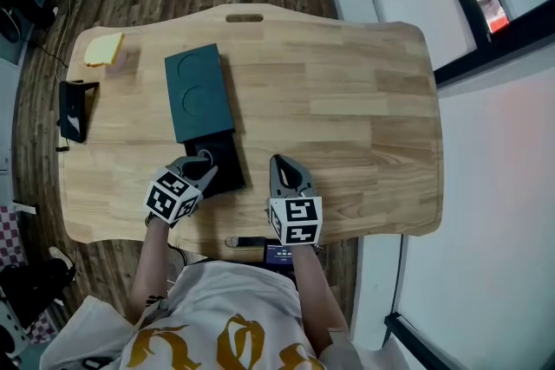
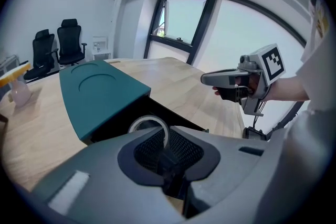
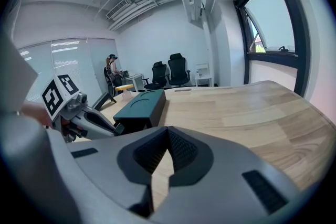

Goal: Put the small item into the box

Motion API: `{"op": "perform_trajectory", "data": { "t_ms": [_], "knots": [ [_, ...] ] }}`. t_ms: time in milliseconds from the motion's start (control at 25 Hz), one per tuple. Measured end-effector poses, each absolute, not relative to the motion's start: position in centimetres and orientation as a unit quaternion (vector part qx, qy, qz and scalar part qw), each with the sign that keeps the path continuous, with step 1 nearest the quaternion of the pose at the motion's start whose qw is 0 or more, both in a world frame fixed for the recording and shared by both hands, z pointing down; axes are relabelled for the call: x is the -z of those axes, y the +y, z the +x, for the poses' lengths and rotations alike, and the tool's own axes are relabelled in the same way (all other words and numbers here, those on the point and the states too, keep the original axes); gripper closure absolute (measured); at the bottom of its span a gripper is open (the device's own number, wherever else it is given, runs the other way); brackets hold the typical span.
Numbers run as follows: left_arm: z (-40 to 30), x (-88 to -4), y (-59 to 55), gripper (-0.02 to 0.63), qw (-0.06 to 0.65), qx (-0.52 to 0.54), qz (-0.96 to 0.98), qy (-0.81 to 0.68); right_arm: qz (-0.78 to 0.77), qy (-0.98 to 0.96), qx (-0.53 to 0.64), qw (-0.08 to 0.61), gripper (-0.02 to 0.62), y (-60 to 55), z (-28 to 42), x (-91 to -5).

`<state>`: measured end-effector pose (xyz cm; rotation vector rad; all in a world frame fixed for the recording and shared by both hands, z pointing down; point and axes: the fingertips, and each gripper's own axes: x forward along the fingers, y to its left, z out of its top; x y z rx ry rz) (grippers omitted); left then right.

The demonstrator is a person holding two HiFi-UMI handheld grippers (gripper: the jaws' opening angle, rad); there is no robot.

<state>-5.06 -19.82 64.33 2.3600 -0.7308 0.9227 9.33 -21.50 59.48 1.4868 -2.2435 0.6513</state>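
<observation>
— Left claw [image 1: 203,160]?
— Clamped on ring [image 2: 149,118], over open end of box [image 1: 198,91] on tabletop [image 1: 347,100].
— Right claw [image 1: 279,162]?
— Pinched closed, empty, just beside box, above tabletop.

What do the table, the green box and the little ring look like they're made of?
Table: pale wood, satin finish; grain and planks show. Box: probably matte teal card, with two pressed circles. Ring in the left tongs: whitish thin band, perhaps plastic or tape.
</observation>
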Motion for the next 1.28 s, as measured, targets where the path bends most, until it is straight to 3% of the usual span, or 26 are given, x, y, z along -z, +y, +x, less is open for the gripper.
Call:
{"op": "perform_trajectory", "data": {
  "t_ms": [880, 1280],
  "knots": [
    [-3.6, -68.0, -18.6, 0.569, 0.269, -0.487, 0.818, -0.144, 0.533, -0.785, -0.253, 0.188, 0.591, -23.4, 9.9, -61.4],
    [-3.7, -68.0, -18.8, 0.569, 0.273, -0.486, 0.818, -0.143, 0.531, -0.786, -0.253, 0.191, 0.591, -23.2, 9.8, -61.3]
  ]
}}
